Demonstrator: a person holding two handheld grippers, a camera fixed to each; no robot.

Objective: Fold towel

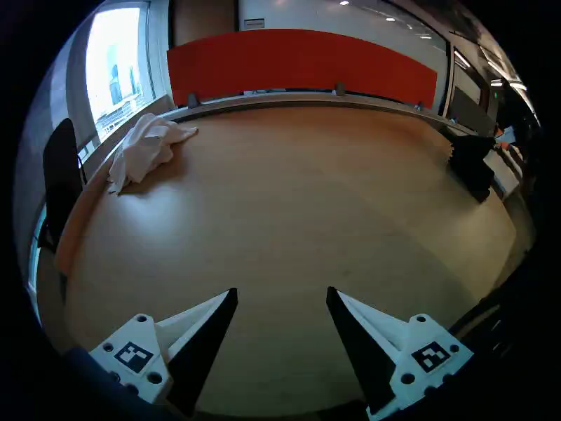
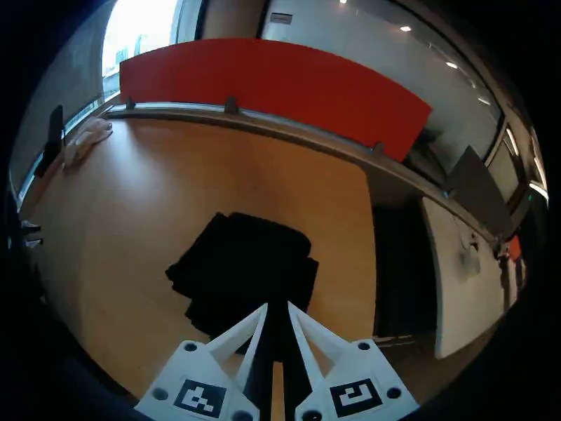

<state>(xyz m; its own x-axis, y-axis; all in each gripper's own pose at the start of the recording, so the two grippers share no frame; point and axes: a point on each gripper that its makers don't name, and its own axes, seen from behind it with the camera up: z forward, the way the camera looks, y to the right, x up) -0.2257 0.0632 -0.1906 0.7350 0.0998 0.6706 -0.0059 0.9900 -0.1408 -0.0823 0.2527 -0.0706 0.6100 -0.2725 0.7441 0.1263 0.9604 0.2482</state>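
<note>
Left claw (image 1: 280,291) released, empty; right claw (image 2: 277,307) clenched on nothing above a folded black cloth (image 2: 242,270). Crumpled white towel (image 1: 144,147) on the desk (image 1: 294,203) near the left end of the red screen (image 1: 301,59), slanting toward it; probably nearer the left claw.

- Left gripper view looks from low over the worktop (image 1: 294,210) toward the red partition (image 1: 301,59); the white towel (image 1: 144,147) lies far off left.
- Right gripper view sits close above the black towel (image 2: 242,270), facing the same red partition.
- Shared: worktop, red partition, white towel.
</note>
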